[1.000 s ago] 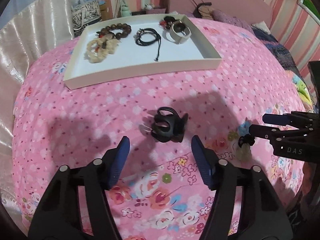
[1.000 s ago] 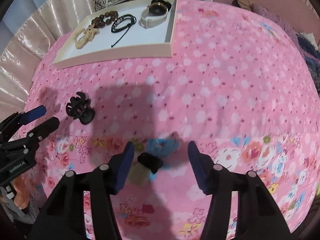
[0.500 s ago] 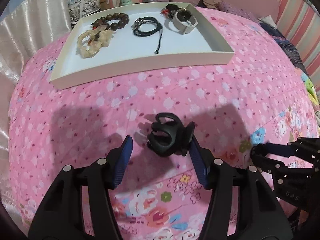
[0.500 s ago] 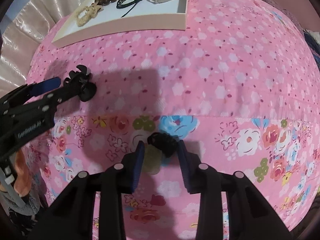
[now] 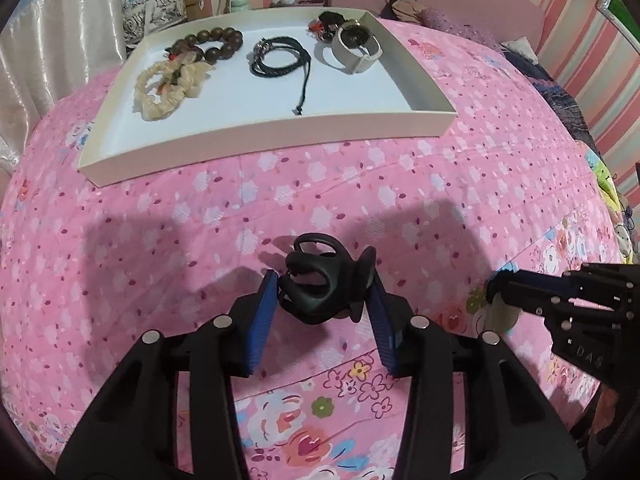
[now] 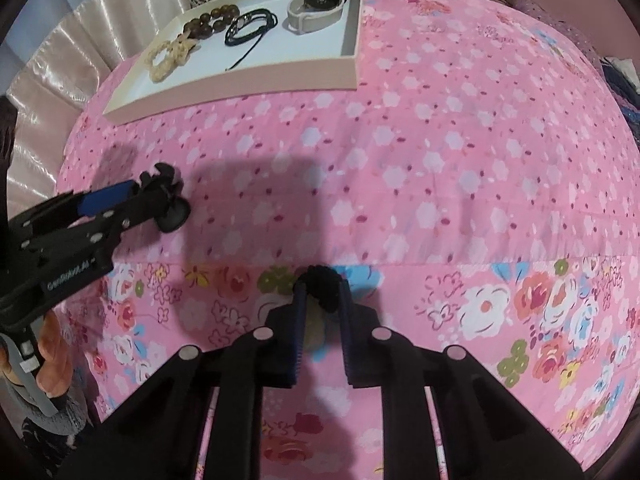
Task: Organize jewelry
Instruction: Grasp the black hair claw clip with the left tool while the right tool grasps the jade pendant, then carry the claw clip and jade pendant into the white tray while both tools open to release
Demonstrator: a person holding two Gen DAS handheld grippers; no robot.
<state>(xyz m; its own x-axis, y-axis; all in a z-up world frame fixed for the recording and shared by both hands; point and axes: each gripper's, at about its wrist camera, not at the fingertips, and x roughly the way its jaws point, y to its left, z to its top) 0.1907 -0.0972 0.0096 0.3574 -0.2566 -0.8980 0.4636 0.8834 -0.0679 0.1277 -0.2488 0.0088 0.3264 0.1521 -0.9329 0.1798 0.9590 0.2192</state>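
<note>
A black hair claw (image 5: 320, 292) lies on the pink flowered bedspread (image 5: 360, 184). My left gripper (image 5: 322, 280) straddles it; its jaws are closing and both blue pads touch the claw's sides. A pale pendant with a black knotted top (image 6: 324, 286) sits between the pads of my right gripper (image 6: 322, 294), whose jaws are closing and pinch it. The white tray (image 5: 260, 136) farther back holds a brown bead bracelet (image 5: 216, 42), a cream bracelet (image 5: 160, 92), a black cord (image 5: 280, 58) and a white-strapped watch (image 5: 356, 46). Each gripper shows in the other's view: the right gripper (image 5: 496, 288), the left gripper (image 6: 160, 196).
A shiny pale curtain (image 5: 48, 48) hangs along the bed's left side. A patterned bag (image 5: 156, 8) and small items stand behind the tray. Striped wall and bedding (image 5: 568, 92) lie to the right. Open bedspread stretches between the tray and both grippers.
The left gripper came forward and down around the hair claw and its jaws narrowed onto it. The right gripper's jaws closed from wide apart onto the pendant.
</note>
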